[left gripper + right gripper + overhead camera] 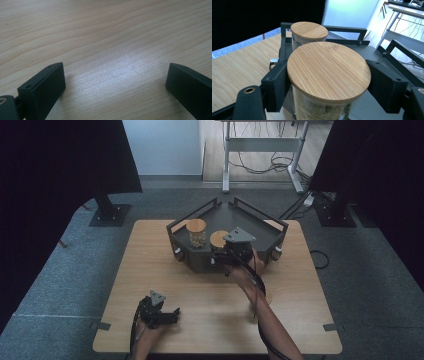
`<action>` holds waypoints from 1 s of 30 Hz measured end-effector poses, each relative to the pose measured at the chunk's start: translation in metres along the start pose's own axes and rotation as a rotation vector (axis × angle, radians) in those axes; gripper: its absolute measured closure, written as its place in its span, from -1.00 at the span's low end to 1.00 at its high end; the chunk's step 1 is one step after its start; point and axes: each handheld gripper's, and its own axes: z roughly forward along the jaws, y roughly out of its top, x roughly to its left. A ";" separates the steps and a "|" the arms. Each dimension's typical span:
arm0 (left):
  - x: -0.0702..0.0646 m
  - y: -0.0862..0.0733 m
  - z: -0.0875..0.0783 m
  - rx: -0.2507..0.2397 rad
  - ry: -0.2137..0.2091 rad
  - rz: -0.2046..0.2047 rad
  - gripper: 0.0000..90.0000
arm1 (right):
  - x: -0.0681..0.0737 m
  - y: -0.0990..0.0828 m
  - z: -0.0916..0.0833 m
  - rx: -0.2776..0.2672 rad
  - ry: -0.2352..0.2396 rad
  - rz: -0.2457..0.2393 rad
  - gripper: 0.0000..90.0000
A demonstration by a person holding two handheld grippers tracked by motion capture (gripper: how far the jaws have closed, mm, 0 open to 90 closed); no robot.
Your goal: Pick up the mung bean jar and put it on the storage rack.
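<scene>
While the right gripper (pixel 329 82) clamps it, the glass jar with the bamboo lid (pixel 329 71) sits between the two black jaws, which press on its sides just under the lid rim; the jaws are as narrow as the jar's width allows. Gripping below the overhanging lid probably keeps the jar from slipping down through the pads. Pale, lumpy contents show through the glass, too dim to name.

From the high view the held jar (pixel 218 239) is at the centre of the dark angular tray (pixel 272 232), near its front wall, with the person's right hand (pixel 245 270) reaching in from 6 o'clock. Whether the jar's base rests on the tray floor or hangs just above it I cannot tell. A second lidded jar (pixel 196 232) stands upright at about 9 o'clock of the held one, close by but apart; it is likely the pair to be stowed side by side in the tray.

Farther out, the tray sits at the far edge of the wooden bench (pixel 150 270). At 7 o'clock from the tray, near the bench's front edge, the left gripper (pixel 161 312) idles low over bare wood, its jaws wide and holding nothing, clear of the working arm.
</scene>
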 end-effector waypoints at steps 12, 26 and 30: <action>0.000 0.000 0.000 0.002 0.000 0.002 -0.95 | -0.013 0.004 0.006 -0.011 -0.020 0.014 -0.48; 0.000 0.000 0.000 0.002 0.001 0.003 -0.95 | -0.022 0.012 0.018 -0.013 -0.040 -0.002 -0.48; 0.000 0.000 0.000 0.001 0.001 0.003 -0.95 | -0.023 0.013 0.022 -0.008 -0.047 -0.007 -0.48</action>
